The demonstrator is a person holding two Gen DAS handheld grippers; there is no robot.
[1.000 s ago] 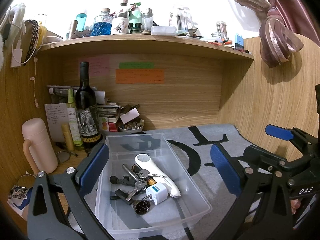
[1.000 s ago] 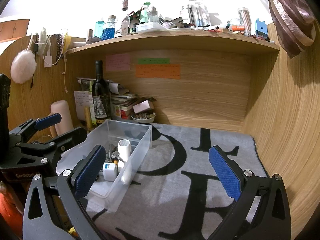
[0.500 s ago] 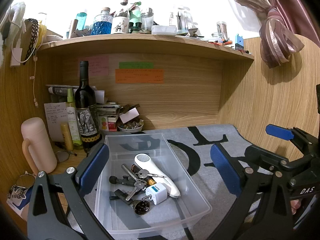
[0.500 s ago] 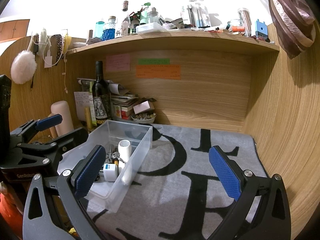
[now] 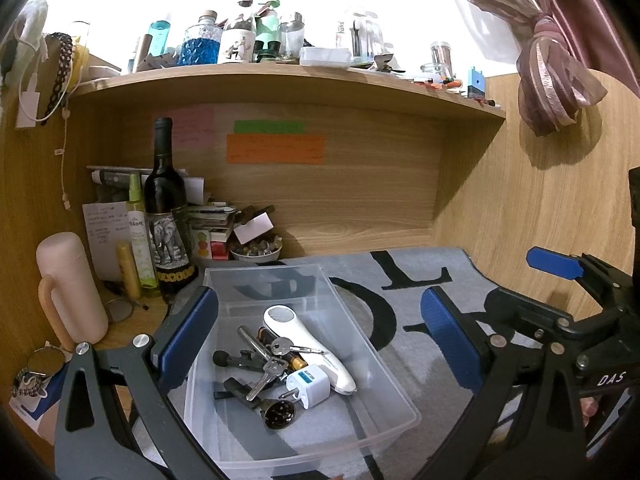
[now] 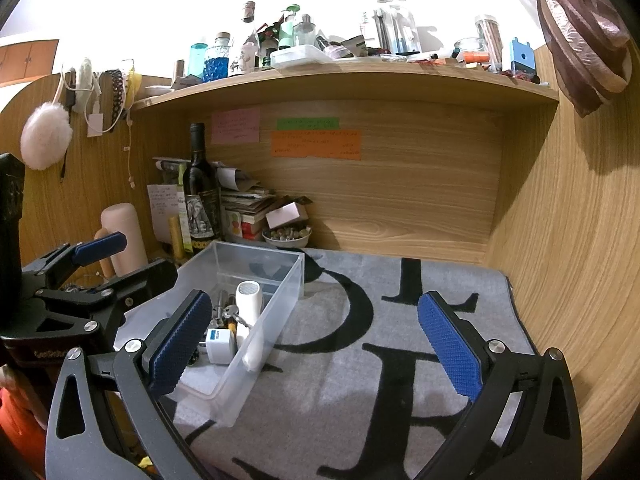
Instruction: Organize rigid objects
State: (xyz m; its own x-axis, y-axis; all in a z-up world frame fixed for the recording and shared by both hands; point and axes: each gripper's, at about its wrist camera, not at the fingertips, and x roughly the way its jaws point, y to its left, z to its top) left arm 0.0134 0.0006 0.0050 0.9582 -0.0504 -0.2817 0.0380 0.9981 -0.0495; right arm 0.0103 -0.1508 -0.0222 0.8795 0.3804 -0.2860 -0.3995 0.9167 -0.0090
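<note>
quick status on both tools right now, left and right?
Left tool: open, holding nothing, poised above the clear bin.
Right tool: open, holding nothing, over the grey mat.

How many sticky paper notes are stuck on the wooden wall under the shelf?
3. A pink note is on the left behind the wine bottle, a green note is in the middle, and an orange note is right below the green one.

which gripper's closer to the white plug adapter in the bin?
Left. The left gripper hangs open right over the clear bin holding the white plug adapter; the right gripper, also open, sits beside the bin over the mat.
</note>
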